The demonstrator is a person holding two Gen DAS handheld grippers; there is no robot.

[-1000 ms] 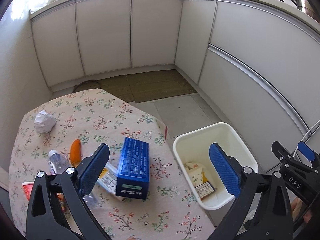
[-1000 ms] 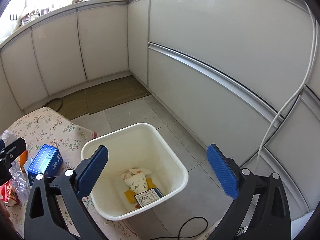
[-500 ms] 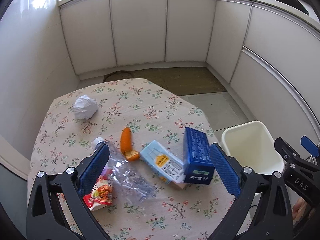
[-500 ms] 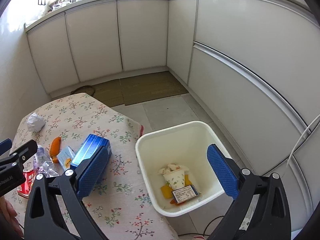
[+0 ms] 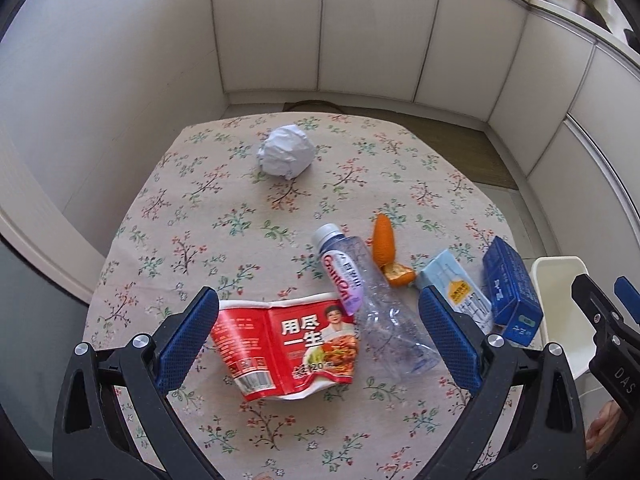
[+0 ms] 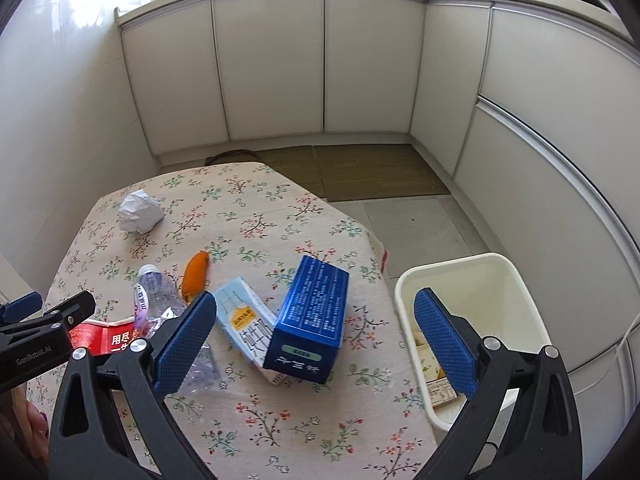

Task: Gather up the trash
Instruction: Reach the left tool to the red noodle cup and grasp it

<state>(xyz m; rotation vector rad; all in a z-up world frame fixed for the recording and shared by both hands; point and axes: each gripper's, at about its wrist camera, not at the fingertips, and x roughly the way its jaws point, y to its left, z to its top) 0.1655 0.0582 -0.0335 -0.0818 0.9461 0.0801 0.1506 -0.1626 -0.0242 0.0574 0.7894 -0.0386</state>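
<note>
On the floral tablecloth (image 5: 208, 240) lie a flattened red noodle cup (image 5: 288, 348), a crushed clear bottle (image 5: 372, 300), an orange peel (image 5: 386, 250), a light-blue carton (image 5: 456, 288), a dark-blue box (image 5: 512, 288) and a crumpled paper ball (image 5: 286, 156). My left gripper (image 5: 320, 340) is open, hovering over the red cup and bottle. My right gripper (image 6: 316, 340) is open above the dark-blue box (image 6: 312, 312) and the carton (image 6: 244, 320). The white bin (image 6: 472, 280) stands right of the table with trash inside.
White cabinets (image 6: 272, 64) curve around the back and right. A woven mat (image 6: 360, 168) lies on the floor beyond the table. The wall (image 5: 80, 100) runs close along the table's left side. The bin's rim (image 5: 560, 268) shows at the left wrist view's right edge.
Both grippers have swung left from the bin toward the table. The left one now looks over the red cup and bottle, the right one over the blue box. Both stayed open.
</note>
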